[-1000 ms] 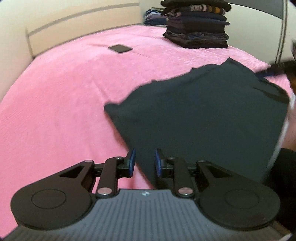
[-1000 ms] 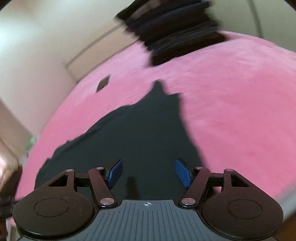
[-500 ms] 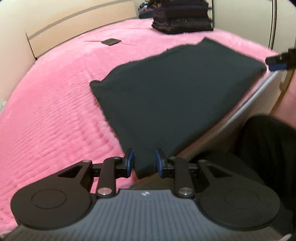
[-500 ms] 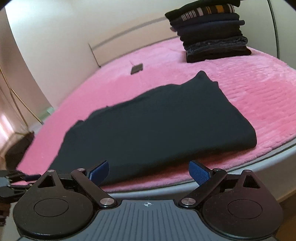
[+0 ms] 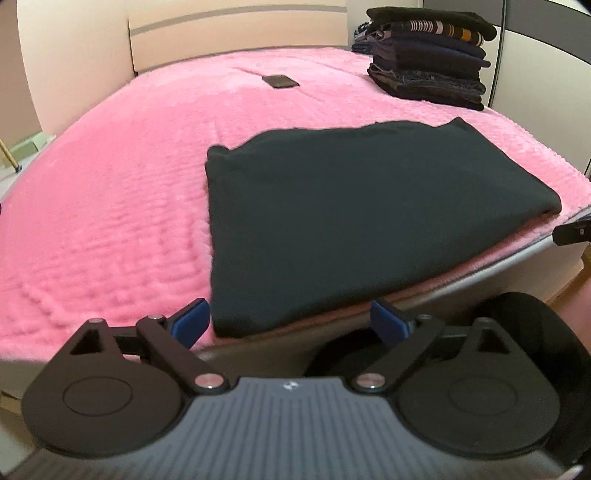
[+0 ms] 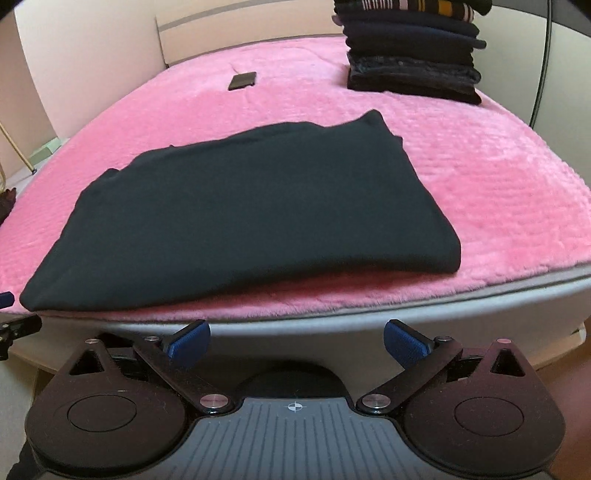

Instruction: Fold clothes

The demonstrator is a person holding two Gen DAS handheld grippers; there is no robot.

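A dark folded garment [image 5: 354,214] lies flat on the pink bed cover [image 5: 110,206] near the bed's front edge; it also shows in the right wrist view [image 6: 243,214]. My left gripper [image 5: 291,325] is open and empty, just in front of the garment's near left corner, off the bed edge. My right gripper [image 6: 295,341] is open and empty, below the bed edge in front of the garment. A tip of the right gripper shows at the right of the left wrist view [image 5: 572,232].
A tall stack of folded dark clothes [image 5: 428,55] stands at the back right of the bed, also in the right wrist view [image 6: 410,51]. A small dark flat object [image 5: 280,81] lies near the headboard [image 5: 236,33]. The grey mattress edge [image 6: 406,306] runs below the cover.
The left gripper has let go of the garment and opened. Both grippers have drawn back from the bed, and the garment now lies folded flat.
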